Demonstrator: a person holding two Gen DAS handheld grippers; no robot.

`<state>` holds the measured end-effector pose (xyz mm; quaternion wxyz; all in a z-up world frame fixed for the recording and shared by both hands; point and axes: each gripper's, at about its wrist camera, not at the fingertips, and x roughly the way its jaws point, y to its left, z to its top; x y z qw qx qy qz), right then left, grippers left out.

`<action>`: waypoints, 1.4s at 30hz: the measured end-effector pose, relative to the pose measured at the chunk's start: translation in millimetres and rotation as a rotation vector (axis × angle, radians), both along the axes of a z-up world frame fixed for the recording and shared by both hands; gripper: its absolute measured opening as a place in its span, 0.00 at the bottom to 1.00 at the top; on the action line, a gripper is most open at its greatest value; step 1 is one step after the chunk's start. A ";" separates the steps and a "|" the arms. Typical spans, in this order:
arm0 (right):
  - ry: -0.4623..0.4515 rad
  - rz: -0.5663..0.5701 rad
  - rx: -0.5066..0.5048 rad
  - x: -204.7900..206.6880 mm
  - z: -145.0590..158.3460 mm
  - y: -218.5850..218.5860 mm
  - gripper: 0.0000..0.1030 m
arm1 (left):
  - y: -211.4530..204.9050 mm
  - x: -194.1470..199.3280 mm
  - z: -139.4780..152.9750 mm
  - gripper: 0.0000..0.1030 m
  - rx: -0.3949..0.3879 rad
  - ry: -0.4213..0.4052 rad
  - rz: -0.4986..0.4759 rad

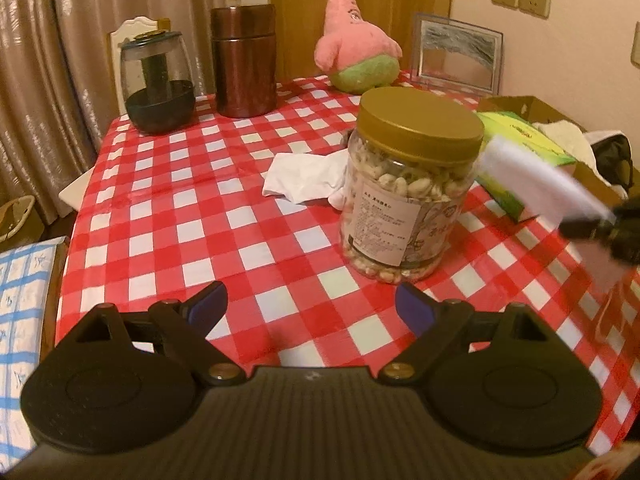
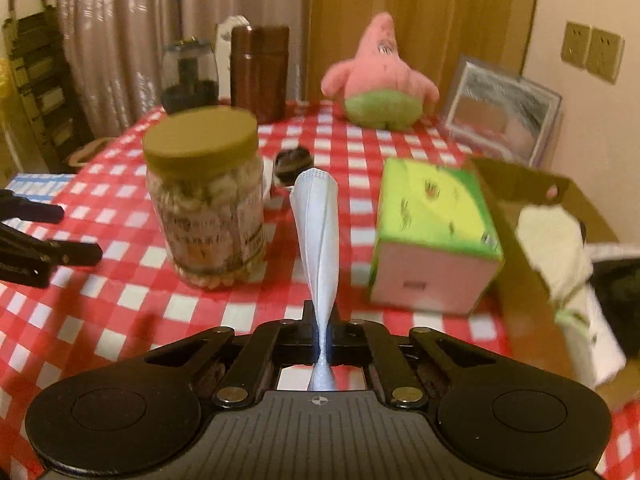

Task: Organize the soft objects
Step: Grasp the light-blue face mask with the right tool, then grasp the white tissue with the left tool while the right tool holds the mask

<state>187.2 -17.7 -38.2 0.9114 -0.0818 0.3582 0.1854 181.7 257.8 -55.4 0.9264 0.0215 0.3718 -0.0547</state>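
My right gripper [image 2: 323, 332] is shut on a pale blue face mask [image 2: 316, 224], which stands up between the jaws above the table; the mask also shows in the left wrist view [image 1: 536, 178], held at the right edge. My left gripper [image 1: 310, 308] is open and empty over the checked tablecloth [image 1: 200, 216], in front of the nut jar. A white cloth [image 1: 308, 178] lies crumpled left of the jar. A pink and green plush star [image 1: 356, 48] sits at the far edge of the table, and also shows in the right wrist view [image 2: 380, 80]. A cardboard box [image 2: 532, 216] at the right holds a white towel [image 2: 556, 240].
A gold-lidded jar of nuts [image 1: 412, 196] stands mid-table. A green tissue box [image 2: 436, 232] sits beside the cardboard box. A brown canister [image 1: 244, 60], a glass pot [image 1: 158, 84] and a picture frame [image 1: 458, 54] stand along the back. A small dark object [image 2: 292, 164] lies behind the jar.
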 end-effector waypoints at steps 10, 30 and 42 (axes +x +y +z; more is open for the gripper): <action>-0.045 0.065 0.018 49.2 29.0 -9.3 0.03 | 23.1 41.2 -3.9 0.87 0.032 -0.006 -0.036; -0.043 0.113 0.000 140.0 18.3 -2.3 0.03 | 48.3 181.9 -34.7 0.75 -0.020 -0.015 -0.297; -0.051 0.095 0.023 154.6 14.9 -1.8 0.03 | 27.7 220.2 -58.8 0.53 0.031 0.041 -0.436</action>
